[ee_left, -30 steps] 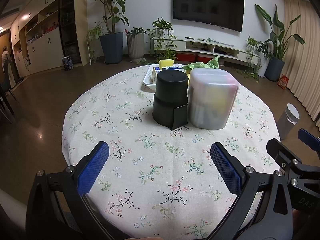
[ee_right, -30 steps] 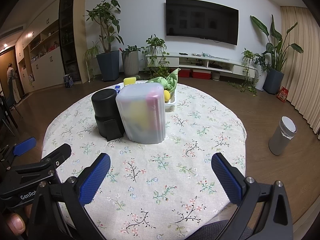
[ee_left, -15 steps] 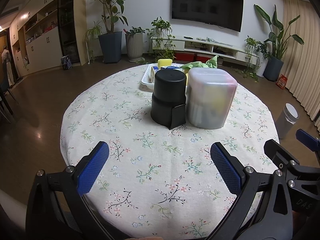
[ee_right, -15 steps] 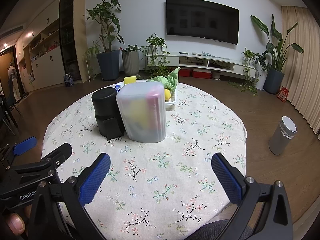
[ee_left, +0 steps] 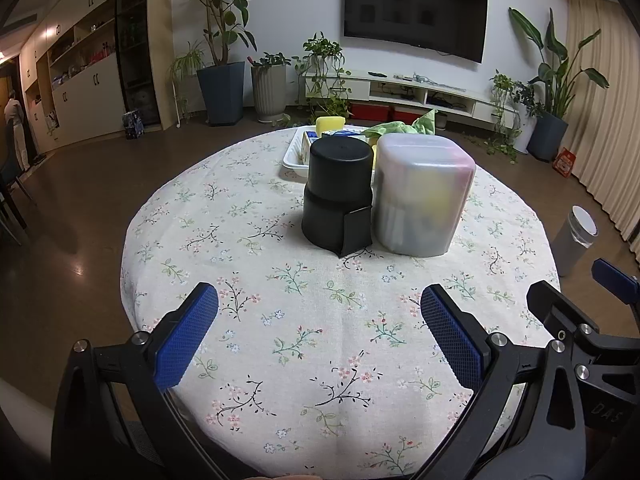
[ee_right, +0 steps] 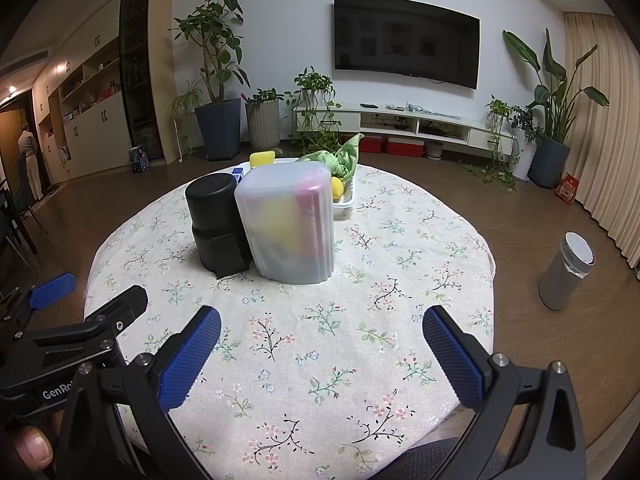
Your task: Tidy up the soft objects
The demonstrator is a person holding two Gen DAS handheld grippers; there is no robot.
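Note:
On the round flowered table (ee_left: 312, 320) stand a black cylindrical container (ee_left: 338, 194) and, touching its right side, a frosted translucent bin (ee_left: 424, 196) with blurred coloured shapes inside. Behind them a white tray (ee_left: 294, 158) holds a yellow sponge (ee_left: 330, 123), a blue-and-white pack and a crumpled green cloth (ee_left: 404, 126). My left gripper (ee_left: 320, 328) hovers open over the near table edge, nothing between its blue pads. My right gripper (ee_right: 322, 346) is open too, at the same near edge, right of the left one. The same bin (ee_right: 290, 220) and black container (ee_right: 218, 226) show in the right wrist view.
A grey cylindrical bin (ee_right: 566, 276) stands on the wooden floor right of the table. Potted plants (ee_left: 220, 92), a TV (ee_left: 416, 10) and a low cabinet line the far wall. A person (ee_right: 30, 164) stands far left in a doorway. A thumb (ee_right: 34, 446) shows at bottom left.
Both grippers have drawn back slightly from the containers, which look a little smaller and farther. Both stay open and hold nothing.

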